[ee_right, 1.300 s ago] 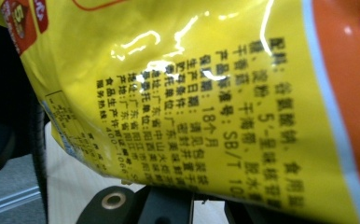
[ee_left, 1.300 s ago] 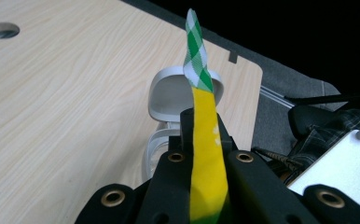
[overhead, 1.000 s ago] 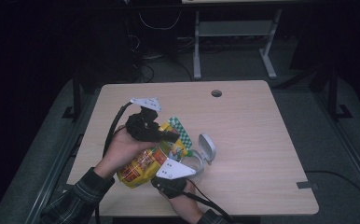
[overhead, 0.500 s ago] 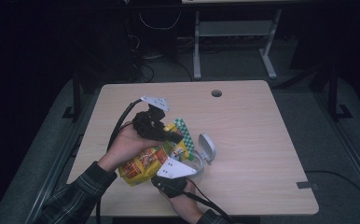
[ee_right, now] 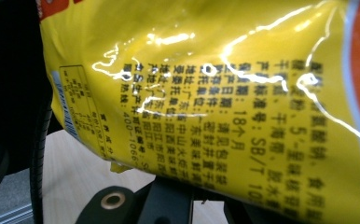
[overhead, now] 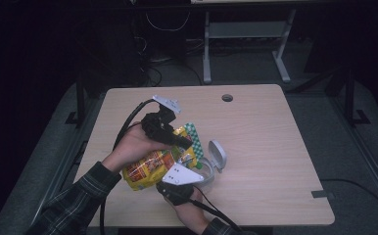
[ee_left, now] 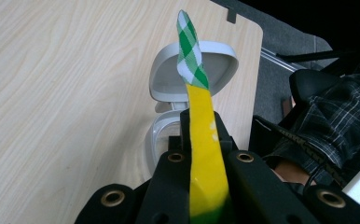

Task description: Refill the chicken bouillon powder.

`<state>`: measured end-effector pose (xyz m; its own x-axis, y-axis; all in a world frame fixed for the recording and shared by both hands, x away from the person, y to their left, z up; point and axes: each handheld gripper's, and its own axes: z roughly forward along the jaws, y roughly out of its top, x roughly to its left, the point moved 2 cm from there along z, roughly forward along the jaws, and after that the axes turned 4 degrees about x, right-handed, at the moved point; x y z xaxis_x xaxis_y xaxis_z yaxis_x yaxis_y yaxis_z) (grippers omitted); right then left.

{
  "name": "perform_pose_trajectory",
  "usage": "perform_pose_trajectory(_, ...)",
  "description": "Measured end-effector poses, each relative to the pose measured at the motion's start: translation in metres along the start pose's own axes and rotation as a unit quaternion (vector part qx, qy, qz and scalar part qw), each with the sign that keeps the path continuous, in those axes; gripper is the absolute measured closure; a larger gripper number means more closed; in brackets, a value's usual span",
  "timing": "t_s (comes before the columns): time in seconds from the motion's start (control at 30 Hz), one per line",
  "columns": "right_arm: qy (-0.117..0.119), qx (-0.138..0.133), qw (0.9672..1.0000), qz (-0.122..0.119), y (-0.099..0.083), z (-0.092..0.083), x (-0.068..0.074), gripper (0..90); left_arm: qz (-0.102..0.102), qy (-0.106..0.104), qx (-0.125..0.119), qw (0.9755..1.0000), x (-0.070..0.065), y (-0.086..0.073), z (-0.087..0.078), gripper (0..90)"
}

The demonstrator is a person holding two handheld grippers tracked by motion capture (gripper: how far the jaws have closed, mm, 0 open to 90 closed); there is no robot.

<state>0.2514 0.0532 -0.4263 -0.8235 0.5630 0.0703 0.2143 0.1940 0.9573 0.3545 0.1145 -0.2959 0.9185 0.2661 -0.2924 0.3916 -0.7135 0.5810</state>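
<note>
While both hands work at the lower centre of the high view, a snack bag [overhead: 150,166] hangs between them over the pale wooden counter [overhead: 265,142]. It is a glossy yellow pouch with an orange-red printed panel on its front and a sealed top edge in green-and-white check. In the high view it lies tilted, its checked end pointing to the upper right and its bulging body toward the lower left.

The left tool [overhead: 177,141] has its jaws closed tight on the bag's top seal. In the left gripper view the flat yellow strip [ee_left: 205,154] rises straight up between the black jaws at the bottom centre and ends in the checked tip near the top of the frame.

The right tool [overhead: 183,169] sits just below the bag at the lower centre of the high view, with its grey plate on top. In the right gripper view the bag's back [ee_right: 225,102] spreads across the frame from the left: shiny crinkled yellow film with rows of small black print, a small table at the left and an orange band at the right edge. Its jaws are closed, with the bag's lower edge coming down between them.

Behind the bag, a small clear container [overhead: 205,172] with a grey flip lid [overhead: 218,154] standing open rests on the counter.
</note>
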Motion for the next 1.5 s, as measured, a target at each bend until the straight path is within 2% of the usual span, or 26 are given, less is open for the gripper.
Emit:
perform_pose_trajectory(0.2,0.006,0.0,1.0,0.004,0.0,0.002,-0.001,89.9,-0.006,0.0,0.016,0.9999,0.004,0.002,0.003,89.9)
perform_pose_trajectory(0.43,0.007,-0.006,0.9999,0.011,0.0,-0.001,-0.002,89.9,-0.004,0.002,0.027,0.9996,0.003,0.007,0.005,89.8)
perform_pose_trajectory(0.7,0.011,-0.012,0.9996,0.022,0.001,-0.002,-0.004,89.9,-0.013,0.006,0.043,0.999,0.004,0.013,0.01,89.7)
perform_pose_trajectory(0.83,0.013,-0.018,0.9994,0.026,0.001,-0.003,-0.005,89.9,-0.011,0.015,0.056,0.9982,0.004,0.017,0.013,89.8)
perform_pose_trajectory(1.33,0.02,-0.03,0.9986,0.039,0.002,-0.006,-0.007,89.9,-0.018,0.03,0.079,0.9963,0.003,0.025,0.018,89.7)
perform_pose_trajectory(1.5,0.02,-0.03,0.9986,0.039,0.002,-0.006,-0.008,89.9,-0.019,0.031,0.08,0.9962,0.003,0.025,0.02,89.8)
